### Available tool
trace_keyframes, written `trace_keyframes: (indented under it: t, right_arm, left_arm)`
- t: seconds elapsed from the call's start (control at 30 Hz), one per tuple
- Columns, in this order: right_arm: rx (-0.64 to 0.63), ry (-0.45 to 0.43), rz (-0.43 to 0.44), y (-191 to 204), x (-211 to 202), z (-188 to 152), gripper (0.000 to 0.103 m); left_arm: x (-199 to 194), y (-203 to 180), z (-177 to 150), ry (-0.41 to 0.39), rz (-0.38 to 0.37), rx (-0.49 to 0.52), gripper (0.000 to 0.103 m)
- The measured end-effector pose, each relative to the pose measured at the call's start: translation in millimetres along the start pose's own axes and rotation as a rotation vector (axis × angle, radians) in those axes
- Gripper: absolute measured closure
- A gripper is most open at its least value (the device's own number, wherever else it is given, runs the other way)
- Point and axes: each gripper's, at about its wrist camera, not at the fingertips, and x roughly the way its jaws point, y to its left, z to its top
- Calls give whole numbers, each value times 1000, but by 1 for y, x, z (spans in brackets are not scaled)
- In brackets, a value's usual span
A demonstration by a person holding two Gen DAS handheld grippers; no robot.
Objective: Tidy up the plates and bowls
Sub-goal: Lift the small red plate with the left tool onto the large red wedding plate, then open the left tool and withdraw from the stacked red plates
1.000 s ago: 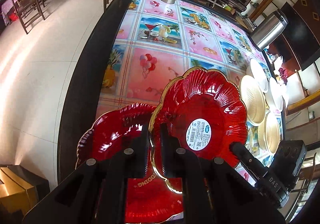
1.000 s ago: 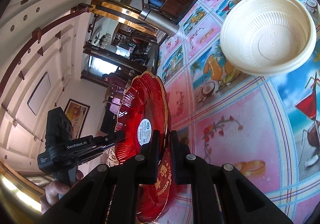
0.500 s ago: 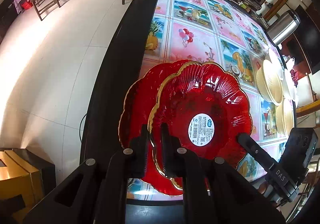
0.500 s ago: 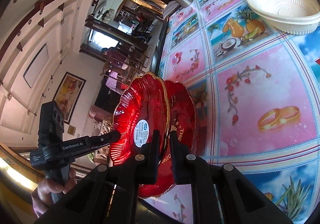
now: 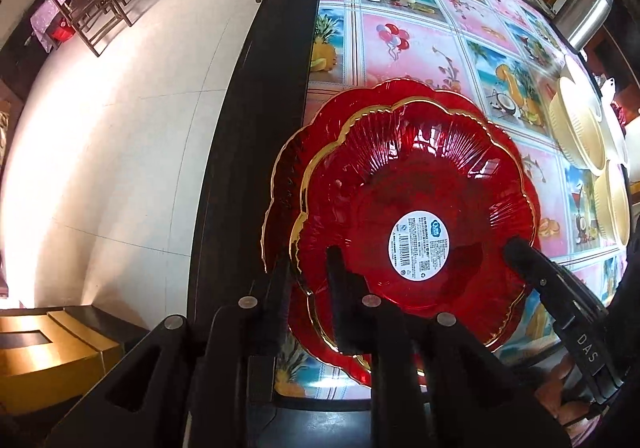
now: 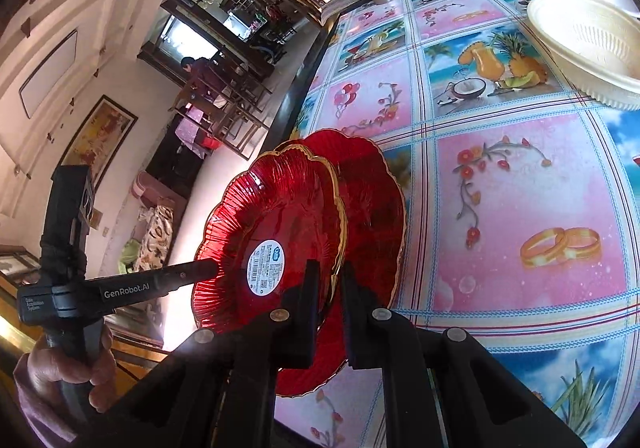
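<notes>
The upper red plate (image 5: 416, 208) lies over the lower red plate (image 5: 288, 176) at the tabletop (image 5: 400, 44) edge, barcode sticker (image 5: 419, 245) facing up. The left gripper (image 5: 310, 260) fingers are opening, with the rim between them; the right gripper (image 6: 330, 280) pinches the rim at 3 o'clock. The left view reads "DAS". The right view alone shows "GenRobot.AI" and a cream bowl (image 6: 592, 48) at 1 o'clock.
</notes>
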Motion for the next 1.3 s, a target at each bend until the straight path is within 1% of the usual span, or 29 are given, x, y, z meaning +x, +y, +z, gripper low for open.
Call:
trace_keyframes:
  t: [0.17, 0.23, 0.3, 0.4, 0.47, 0.53, 0.6, 0.63, 0.7, 0.77, 0.8, 0.83, 0.9, 0.93, 0.97, 1.03, 1.1, 1.13, 1.17, 1.2, 1.23, 1.27, 1.3]
  right_arm:
    - [-36, 6, -45, 7, 3, 0, 94]
    - [-54, -4, -60, 9, 2, 1, 93]
    - [-66, -16, -83, 10, 2, 3, 92]
    - [-81, 13, -103, 8, 9, 11, 92]
    - [-110, 29, -121, 12, 11, 13, 90]
    - [-137, 12, -146, 16, 8, 13, 87]
    - [-171, 9, -161, 21, 5, 14, 82]
    - [-181, -4, -162, 23, 2, 14, 77]
    - [-212, -59, -178, 28, -11, 16, 74]
    - [-241, -102, -179, 33, -24, 17, 63]
    - [-245, -121, -166, 34, -31, 18, 63]
    - [-247, -142, -143, 34, -39, 19, 63]
    - [-247, -183, -101, 30, -55, 19, 62]
    - [-244, -201, -88, 27, -63, 19, 61]
    - [-243, -215, -75, 23, -70, 19, 60]
    - [-248, -236, -57, 15, -84, 17, 60]
    - [-261, -264, -55, 6, -98, 12, 56]
    - [-269, -278, -59, 1, -105, 9, 52]
    - [-275, -290, -60, -5, -112, 6, 50]
    - [-280, -302, -55, -10, -119, 1, 50]
    - [-287, -313, -54, -16, -126, -4, 53]
    - [-289, -330, -70, -23, -134, -9, 49]
    - [-290, -339, -60, -32, -141, -13, 47]
  left_arm:
    - [2, -13, 2, -25, 118, 75, 88]
    - [2, -16, 3, -36, 147, 89, 88]
    - [1, -16, 4, -47, 161, 96, 88]
    - [-5, -13, 4, -71, 157, 85, 88]
    - [-11, -12, 3, -91, 138, 70, 88]
    - [-18, -11, 1, -119, 134, 56, 88]
    - [-26, -12, -3, -155, 130, 52, 88]
    - [-29, -14, -4, -173, 121, 50, 88]
    - [-38, -21, -9, -210, 116, 51, 88]
    - [-47, -30, -16, -259, 110, 56, 87]
    - [-52, -36, -19, -284, 104, 59, 87]
    - [-57, -42, -24, -308, 95, 59, 84]
    - [-66, -55, -33, -361, 71, 52, 62]
    - [-70, -63, -39, -392, 66, 48, 39]
    - [-75, -71, -46, -433, 65, 48, 26]
    - [-82, -92, -60, -504, 60, 66, 24]
    - [-85, -114, -73, -546, 30, 88, 24]
    - [-85, -125, -80, -560, 5, 92, 25]
    - [-84, -134, -86, -570, -16, 93, 24]
    - [-82, -144, -92, -573, -52, 101, 24]
    - [-79, -152, -96, -570, -90, 104, 24]
    - [-75, -161, -102, -571, -118, 98, 24]
    - [-71, -167, -106, -578, -133, 91, 24]
